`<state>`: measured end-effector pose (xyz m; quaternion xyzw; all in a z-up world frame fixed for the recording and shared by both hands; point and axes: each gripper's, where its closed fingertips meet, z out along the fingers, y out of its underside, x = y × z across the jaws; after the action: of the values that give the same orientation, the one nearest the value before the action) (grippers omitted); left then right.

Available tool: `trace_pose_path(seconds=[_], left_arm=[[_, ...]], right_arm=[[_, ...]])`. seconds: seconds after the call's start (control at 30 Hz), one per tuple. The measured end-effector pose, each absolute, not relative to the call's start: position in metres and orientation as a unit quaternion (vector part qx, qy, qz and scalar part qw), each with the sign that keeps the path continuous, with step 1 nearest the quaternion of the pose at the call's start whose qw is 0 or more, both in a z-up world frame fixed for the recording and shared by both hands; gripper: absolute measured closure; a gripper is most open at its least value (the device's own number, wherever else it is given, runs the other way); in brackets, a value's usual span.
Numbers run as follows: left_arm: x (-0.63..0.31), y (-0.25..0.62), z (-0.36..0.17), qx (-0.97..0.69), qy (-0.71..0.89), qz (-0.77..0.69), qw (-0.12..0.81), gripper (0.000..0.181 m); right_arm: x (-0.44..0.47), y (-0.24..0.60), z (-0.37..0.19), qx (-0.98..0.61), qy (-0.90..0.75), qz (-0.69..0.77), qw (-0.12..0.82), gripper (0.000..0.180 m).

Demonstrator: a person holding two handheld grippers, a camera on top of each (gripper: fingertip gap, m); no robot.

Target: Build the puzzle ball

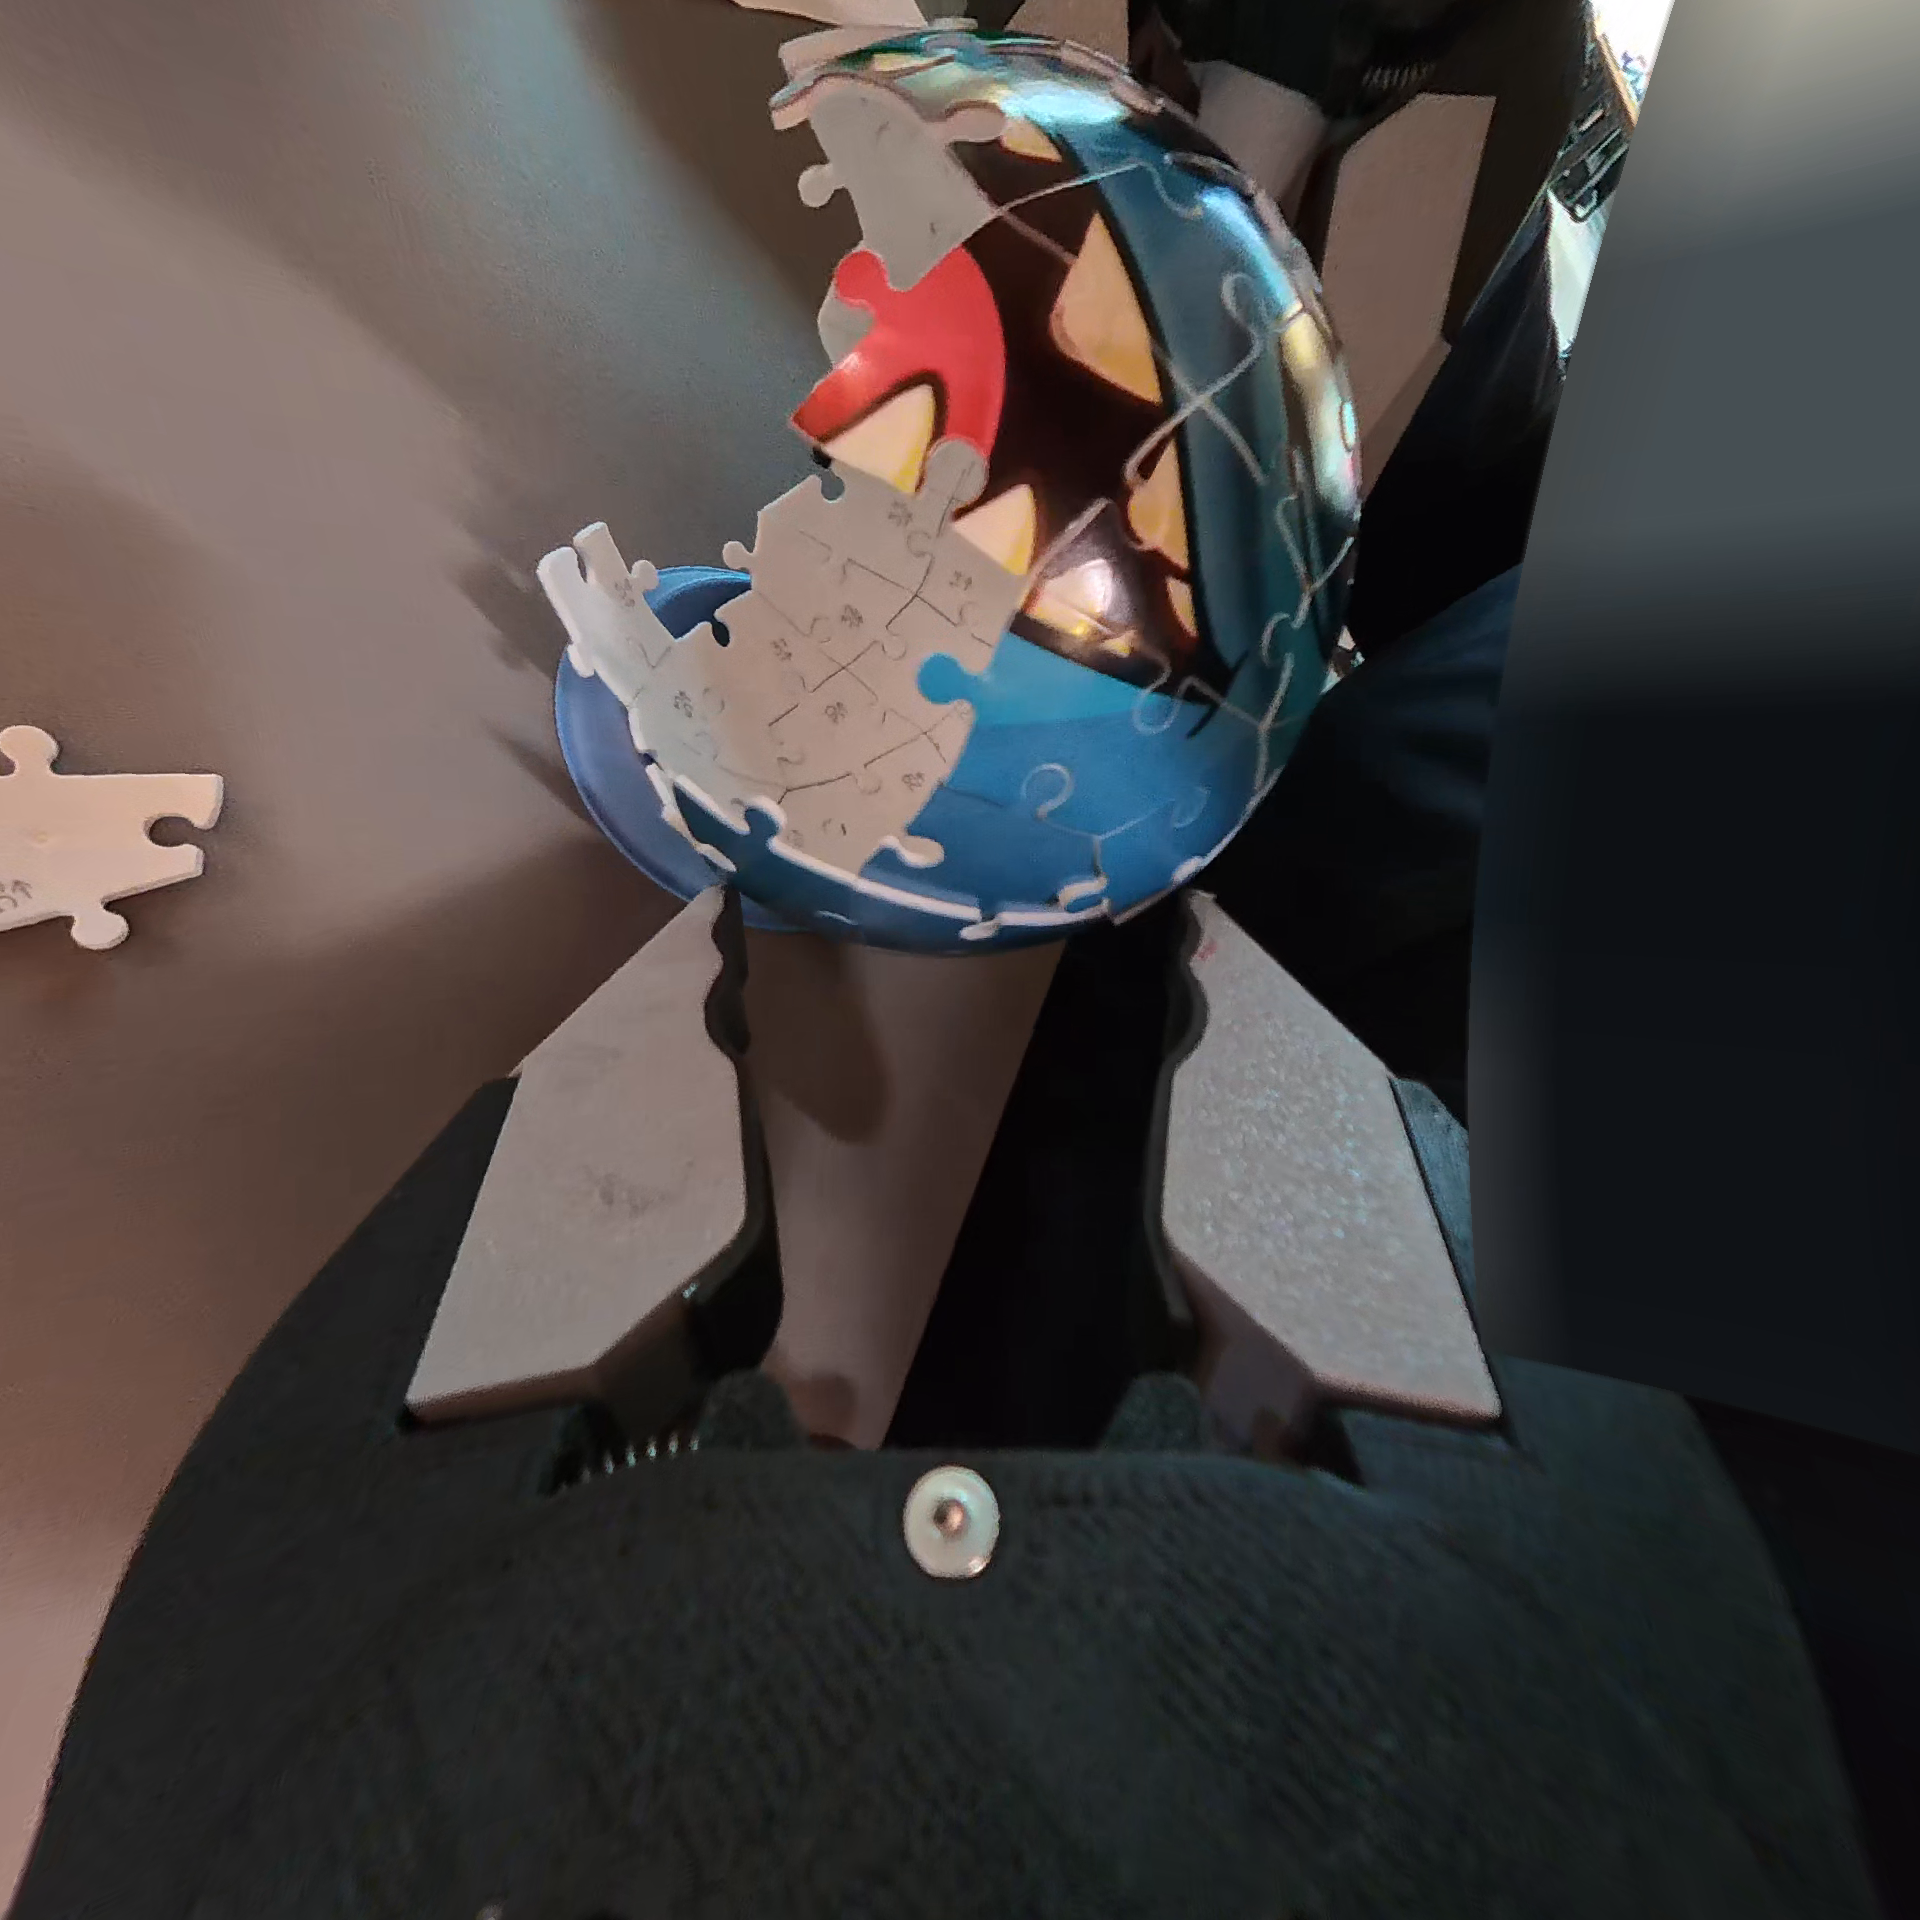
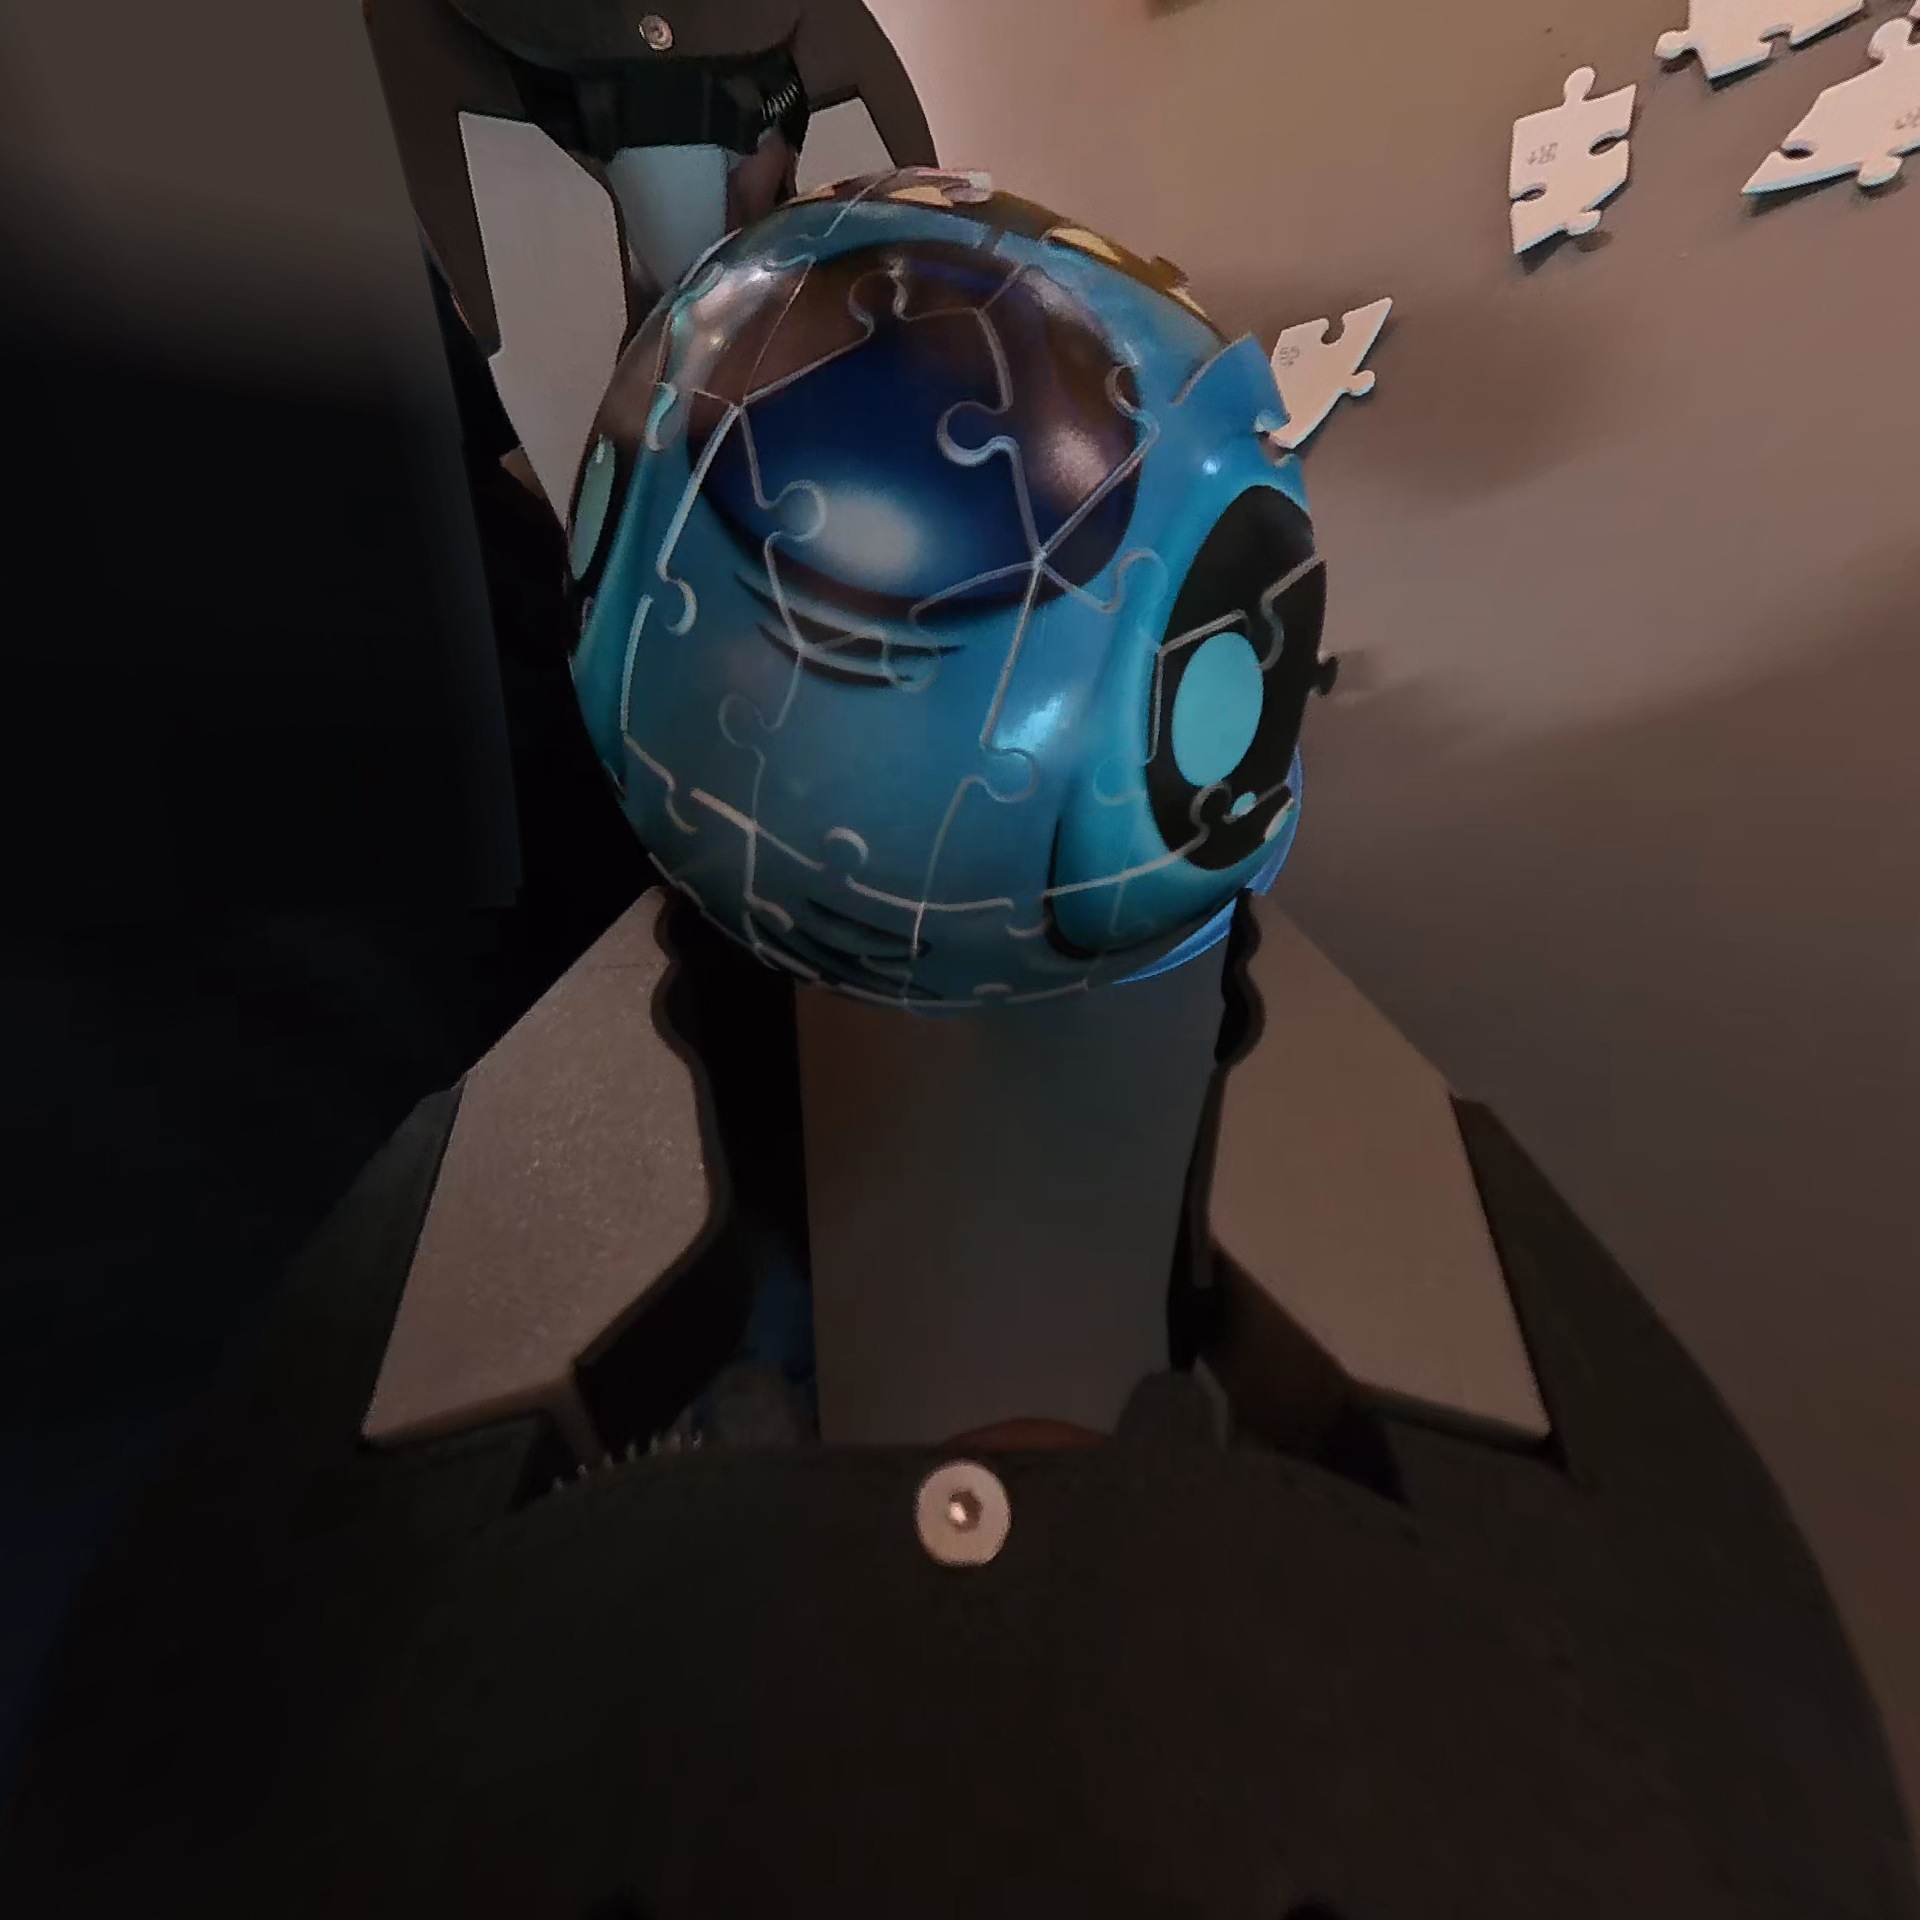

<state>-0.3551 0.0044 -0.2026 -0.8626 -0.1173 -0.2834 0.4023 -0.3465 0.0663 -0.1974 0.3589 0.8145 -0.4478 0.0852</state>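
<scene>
puzzle ball [image 2: 935,644] hides both jaws' tips; contact unclear.

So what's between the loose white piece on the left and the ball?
Only bare brown table, in the left wrist view, separates the loose piece from the puzzle ball.

Puzzle ball [image 2: 935,623]: one, partly built. Loose puzzle pieces: one in left view [image 1: 94,831], four in right view [image 2: 1569,156].

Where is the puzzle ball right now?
The puzzle ball sits on a blue stand just beyond both grippers' open fingertips, centre of each wrist view.
</scene>
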Motion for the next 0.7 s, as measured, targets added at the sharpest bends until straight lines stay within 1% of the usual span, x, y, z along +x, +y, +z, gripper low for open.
trace_pose_path(seconds=[0.17,0.37,0.53,0.7], left_arm=[[-0.355,0.0036,-0.203,-0.858,-0.116,-0.29,0.408,0.104],[-0.3542,0.0024,-0.2028,-0.856,-0.102,-0.281,0.421,0.102],[-0.3588,0.0001,-0.2002,-0.852,-0.102,-0.272,0.436,0.102],[-0.3588,0.0013,-0.2024,-0.852,-0.103,-0.269,0.437,0.103]], right_arm=[[-0.3462,0.0676,-0.1976,0.354,0.818,-0.446,0.081,0.081],[-0.3455,0.0686,-0.1983,0.354,0.816,-0.449,0.084,0.081],[-0.3447,0.0715,-0.1937,0.353,0.81,-0.462,0.075,0.089],[-0.3473,0.0726,-0.1936,0.354,0.81,-0.462,0.067,0.088]])
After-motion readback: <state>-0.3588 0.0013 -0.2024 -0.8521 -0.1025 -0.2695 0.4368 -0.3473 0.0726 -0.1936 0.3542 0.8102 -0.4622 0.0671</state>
